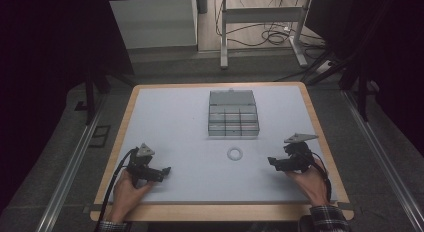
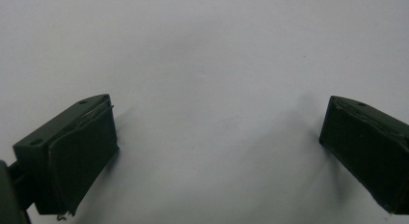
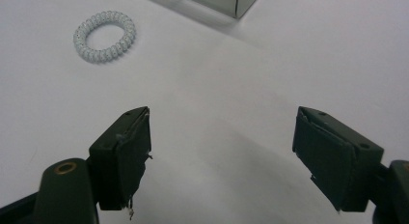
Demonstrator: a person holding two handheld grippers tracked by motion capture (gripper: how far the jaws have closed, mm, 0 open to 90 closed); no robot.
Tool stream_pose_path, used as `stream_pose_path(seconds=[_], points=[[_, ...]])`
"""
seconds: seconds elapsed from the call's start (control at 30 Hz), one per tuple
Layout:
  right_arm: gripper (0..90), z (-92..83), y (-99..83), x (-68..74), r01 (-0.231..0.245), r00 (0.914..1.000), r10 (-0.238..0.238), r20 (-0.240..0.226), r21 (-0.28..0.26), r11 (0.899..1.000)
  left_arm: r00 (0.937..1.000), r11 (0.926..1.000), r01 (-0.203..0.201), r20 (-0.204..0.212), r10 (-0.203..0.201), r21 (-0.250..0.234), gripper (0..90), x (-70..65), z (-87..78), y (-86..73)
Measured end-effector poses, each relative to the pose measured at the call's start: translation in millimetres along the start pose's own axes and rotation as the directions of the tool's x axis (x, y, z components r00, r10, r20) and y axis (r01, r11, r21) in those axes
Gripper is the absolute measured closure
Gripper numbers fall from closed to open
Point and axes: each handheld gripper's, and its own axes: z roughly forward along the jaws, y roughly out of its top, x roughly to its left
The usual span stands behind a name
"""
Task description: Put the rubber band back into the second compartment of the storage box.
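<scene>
A white coiled hair tie [image 1: 235, 153] lies flat on the pale table top, a little in front of a clear compartment box [image 1: 233, 115]. In the right gripper view the hair tie [image 3: 104, 36] rests up and to the left of the jaws, apart from them. My right gripper [image 1: 272, 162] sits low at the front right, open with nothing between its jaws [image 3: 222, 147]. At the front left my left gripper [image 1: 165, 172] is also open over bare table [image 2: 217, 137], holding nothing.
The compartment box has its lid raised at the back and several small divided cells; its corner [image 3: 231, 2] shows at the top of the right gripper view. The table [image 1: 170, 122] has a wooden rim. Beyond it are metal frame legs and floor cables.
</scene>
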Motion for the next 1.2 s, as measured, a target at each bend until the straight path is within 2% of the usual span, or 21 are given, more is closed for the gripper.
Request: stream_pose_path(seconds=[0.63, 0.97, 1.2], points=[[26.6, 15.5, 23.8, 4.0, 0.001, 0.9989, 0.0, -0.046, 0.029, 1.0, 1.0, 1.0, 0.001, 0.0, -0.001, 0.0, 0.0, 0.0, 0.0, 0.0], [32.3, 22.0, 34.1, 4.7, 0.018, 0.9972, -0.014, -0.074, 0.05, 0.999, 1.0, 1.0, 0.001, 0.0, -0.001, 0.0, 0.0, 0.0, 0.0, 0.0], [39.1, 30.7, 46.2, 9.2, 0.046, 0.9946, -0.038, -0.096, 0.086, 0.995, 1.0, 1.0, 0.0, 0.0, 0.0, 0.0, 0.0, 0.0, 0.0, 0.0]])
